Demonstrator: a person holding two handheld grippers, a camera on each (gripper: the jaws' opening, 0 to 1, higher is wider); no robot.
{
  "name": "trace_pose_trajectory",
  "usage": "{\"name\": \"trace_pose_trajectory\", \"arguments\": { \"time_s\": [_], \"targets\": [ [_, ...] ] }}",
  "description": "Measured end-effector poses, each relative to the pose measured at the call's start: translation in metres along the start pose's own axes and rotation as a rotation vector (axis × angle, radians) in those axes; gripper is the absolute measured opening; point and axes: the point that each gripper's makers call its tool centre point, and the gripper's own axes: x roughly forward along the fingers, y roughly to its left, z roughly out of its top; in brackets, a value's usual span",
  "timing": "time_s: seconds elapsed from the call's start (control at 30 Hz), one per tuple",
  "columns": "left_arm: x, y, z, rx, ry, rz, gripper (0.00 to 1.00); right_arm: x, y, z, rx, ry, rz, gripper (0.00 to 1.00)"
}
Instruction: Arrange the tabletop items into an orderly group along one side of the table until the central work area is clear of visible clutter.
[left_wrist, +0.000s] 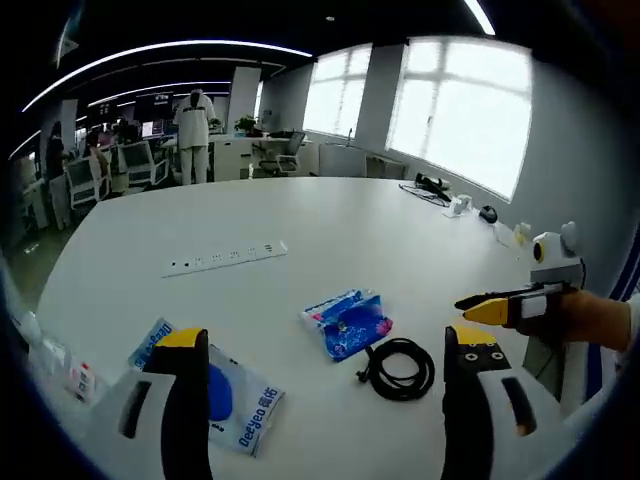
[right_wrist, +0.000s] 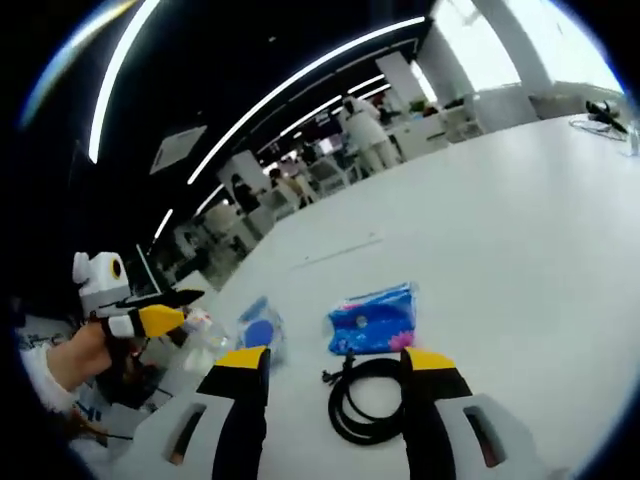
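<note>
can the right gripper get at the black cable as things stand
Probably yes. The right gripper is open, the coiled black cable lies on the table right between its jaws, and nothing covers it.

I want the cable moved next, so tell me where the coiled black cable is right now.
The coiled black cable lies on the white table, just beside the blue snack packet. In the right gripper view it sits between the right gripper jaws, which stand open.

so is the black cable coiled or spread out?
Coiled. The black cable lies in a compact loop on the white table, plug end beside the blue packet; the right gripper view shows the same loop.
</note>
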Motion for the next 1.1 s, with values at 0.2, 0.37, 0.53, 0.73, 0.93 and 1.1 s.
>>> {"name": "trace_pose_trajectory", "arguments": {
  "time_s": [0.2,0.37,0.53,0.73,0.93,1.1],
  "targets": [
    [-0.015,0.009,-0.003,-0.010,-0.017,0.018,1.00,-0.010,0.004,-0.011,0.004,0.006,-0.007,0.53],
    [-0.018,0.013,-0.006,-0.017,-0.020,0.030,0.99,-0.012,0.005,-0.024,0.011,0.033,-0.009,0.52],
    [-0.018,0.015,-0.008,-0.025,-0.020,0.034,0.98,-0.014,0.008,-0.028,0.013,0.038,-0.006,0.52],
    [-0.018,0.020,-0.010,-0.020,-0.012,0.032,0.97,-0.013,0.011,-0.029,0.018,0.038,-0.004,0.51],
    [-0.020,0.039,-0.012,-0.005,0.017,0.042,0.96,-0.010,0.018,-0.038,0.023,0.036,-0.020,0.48],
    [-0.023,0.066,-0.016,0.019,0.056,0.068,0.93,0.001,0.039,-0.060,0.072,0.067,0.013,0.48]
  ]
}}
